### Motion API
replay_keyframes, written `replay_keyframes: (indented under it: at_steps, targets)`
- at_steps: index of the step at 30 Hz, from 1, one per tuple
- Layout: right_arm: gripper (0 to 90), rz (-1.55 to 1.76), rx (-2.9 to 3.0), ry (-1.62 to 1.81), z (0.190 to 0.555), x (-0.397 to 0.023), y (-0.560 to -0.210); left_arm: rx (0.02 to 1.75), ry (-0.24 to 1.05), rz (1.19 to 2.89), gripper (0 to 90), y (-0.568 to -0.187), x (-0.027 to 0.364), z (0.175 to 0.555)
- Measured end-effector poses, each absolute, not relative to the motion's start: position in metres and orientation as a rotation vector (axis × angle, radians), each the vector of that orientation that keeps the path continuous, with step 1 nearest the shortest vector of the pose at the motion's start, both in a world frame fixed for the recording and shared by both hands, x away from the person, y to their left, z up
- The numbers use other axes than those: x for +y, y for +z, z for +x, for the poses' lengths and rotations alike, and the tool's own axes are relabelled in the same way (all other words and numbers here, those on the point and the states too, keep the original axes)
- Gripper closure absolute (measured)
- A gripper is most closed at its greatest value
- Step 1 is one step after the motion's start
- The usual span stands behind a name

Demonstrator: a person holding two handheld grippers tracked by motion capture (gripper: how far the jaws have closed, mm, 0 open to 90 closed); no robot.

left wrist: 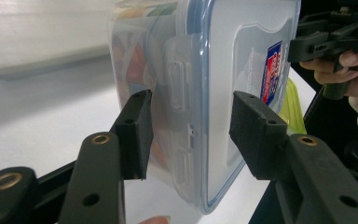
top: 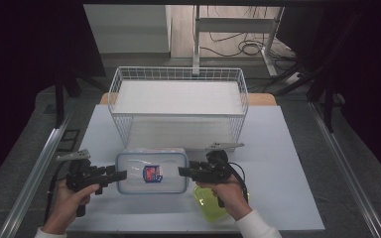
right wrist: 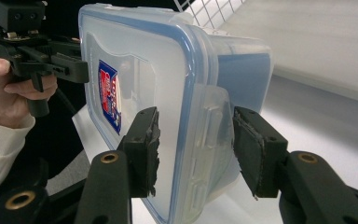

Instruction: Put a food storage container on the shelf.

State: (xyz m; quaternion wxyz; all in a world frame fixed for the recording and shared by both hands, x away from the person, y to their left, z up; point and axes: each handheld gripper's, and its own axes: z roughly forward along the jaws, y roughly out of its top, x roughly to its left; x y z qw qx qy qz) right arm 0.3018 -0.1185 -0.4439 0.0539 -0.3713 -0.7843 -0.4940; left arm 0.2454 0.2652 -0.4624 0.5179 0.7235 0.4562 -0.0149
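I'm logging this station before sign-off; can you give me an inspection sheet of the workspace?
Surface: pale table top, bare at right.
Job's things: lidded clear box, blue seal, red-blue label, gripped at both short ends.
Clutter: yellow-green container under right hand; white wire basket behind.
Grippers: left tongs and right tongs each clamp a side latch.
Cables: black lead trailing from right tongs; loose cords on floor.
Surroundings: desk legs, dark curtains.

Dark room; cabled floor; white table

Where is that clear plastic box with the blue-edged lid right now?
In the high view, the box sits centre front, gripped between the left gripper and right gripper, just before the wire basket.
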Motion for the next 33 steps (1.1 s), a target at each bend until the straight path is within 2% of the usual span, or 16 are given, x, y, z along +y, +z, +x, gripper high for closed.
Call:
replay_keyframes:
  at_steps: [13, 33]
  targets:
    - [52.4, -1.111, -2.384, -1.568, 0.302, -0.126, -0.422, 1.055, -0.006, 1.737, 49.9, -0.440, 0.260, 0.250]
    - [52.6, -1.097, -2.434, -1.699, 0.311, -0.159, -0.348, 0.933, 0.066, 1.733, 50.1, -0.366, 0.229, 0.279]
